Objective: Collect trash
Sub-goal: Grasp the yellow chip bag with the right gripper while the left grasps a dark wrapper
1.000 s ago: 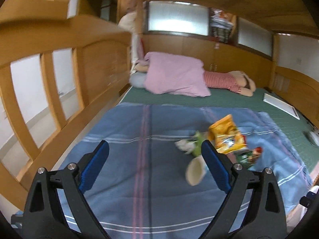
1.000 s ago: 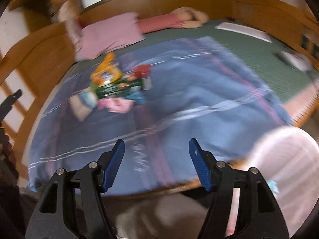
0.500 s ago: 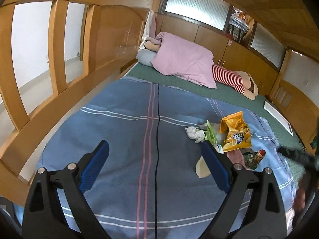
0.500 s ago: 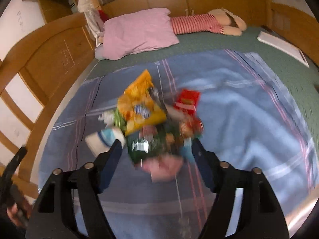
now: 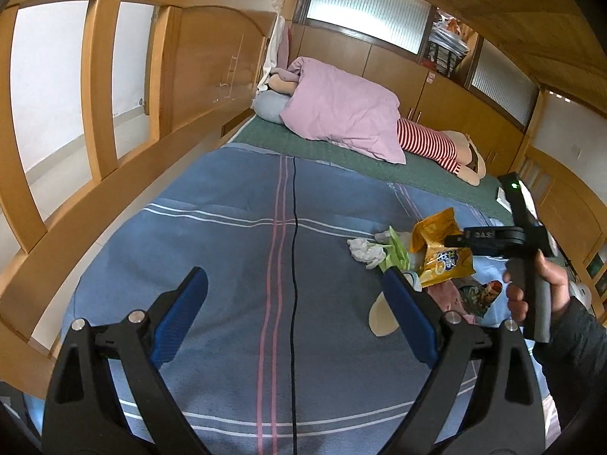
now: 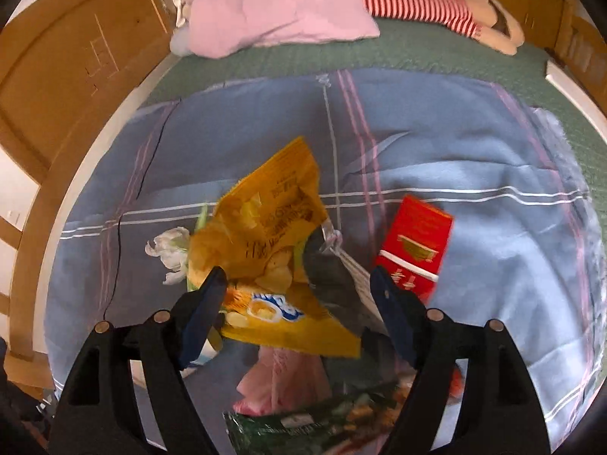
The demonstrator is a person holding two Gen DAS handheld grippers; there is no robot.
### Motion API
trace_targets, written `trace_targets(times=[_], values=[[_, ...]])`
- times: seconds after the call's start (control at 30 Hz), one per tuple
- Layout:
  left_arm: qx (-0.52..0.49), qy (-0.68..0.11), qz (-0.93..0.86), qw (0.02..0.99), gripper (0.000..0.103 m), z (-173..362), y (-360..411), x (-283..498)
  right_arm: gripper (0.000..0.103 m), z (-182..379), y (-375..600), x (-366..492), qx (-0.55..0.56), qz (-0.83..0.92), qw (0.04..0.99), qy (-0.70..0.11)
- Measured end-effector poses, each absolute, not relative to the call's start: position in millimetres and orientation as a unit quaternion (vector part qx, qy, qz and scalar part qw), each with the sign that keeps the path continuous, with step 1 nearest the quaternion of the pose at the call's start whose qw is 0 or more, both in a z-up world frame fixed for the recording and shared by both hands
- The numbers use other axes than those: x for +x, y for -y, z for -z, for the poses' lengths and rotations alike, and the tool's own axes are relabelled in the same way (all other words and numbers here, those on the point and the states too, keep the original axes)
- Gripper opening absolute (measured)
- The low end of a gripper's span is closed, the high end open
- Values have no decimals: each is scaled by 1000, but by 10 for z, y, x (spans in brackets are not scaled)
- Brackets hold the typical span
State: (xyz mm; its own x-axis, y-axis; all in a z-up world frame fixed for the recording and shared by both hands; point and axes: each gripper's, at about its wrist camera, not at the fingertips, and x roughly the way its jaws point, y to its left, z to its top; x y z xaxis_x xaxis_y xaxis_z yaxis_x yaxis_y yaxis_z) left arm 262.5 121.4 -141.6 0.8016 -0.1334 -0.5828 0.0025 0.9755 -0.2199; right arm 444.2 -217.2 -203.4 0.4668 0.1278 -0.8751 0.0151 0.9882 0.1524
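A pile of trash lies on the blue striped blanket (image 5: 235,265). A yellow chip bag (image 6: 265,242) is on top, also seen in the left wrist view (image 5: 442,254). Around it are a red packet (image 6: 417,246), a crumpled white tissue (image 6: 170,250), a green wrapper (image 6: 315,421), a pink wrapper (image 6: 280,375) and a pale paper cup (image 5: 381,320). My right gripper (image 6: 299,292) is open, hovering just over the chip bag, its jaws on either side. My left gripper (image 5: 296,303) is open and empty above bare blanket, left of the pile.
A pink pillow (image 5: 341,113) and a striped doll (image 5: 436,144) lie at the far end on the green mat (image 5: 379,163). A wooden bed rail (image 5: 95,76) runs along the left. A thin black cable (image 5: 293,265) crosses the blanket.
My right gripper has swung from the bed's edge and come down close over the trash pile. My left gripper has shifted a little, still open over the blanket.
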Motion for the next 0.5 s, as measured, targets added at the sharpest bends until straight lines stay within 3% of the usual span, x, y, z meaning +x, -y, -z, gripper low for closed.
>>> trace_targets(times=[0.13, 0.2, 0.23, 0.37, 0.5], values=[[-105, -322, 35, 940, 93, 1450, -1194, 2644, 69, 2167, 2074, 4585, 66, -33, 831, -552], [-108, -324, 36, 939, 93, 1449, -1193, 2649, 44, 2193, 2051, 4603, 65, -29, 824, -562], [-108, -323, 37, 940, 93, 1446, -1191, 2648, 21, 2198, 2058, 4599, 67, -26, 821, -566], [-99, -322, 35, 941, 93, 1457, -1153, 2655, 11, 2109, 2082, 4522, 84, -31, 825, -558], [-90, -319, 45, 942, 93, 1465, -1068, 2657, 11, 1827, 2190, 4293, 106, -42, 844, -524]])
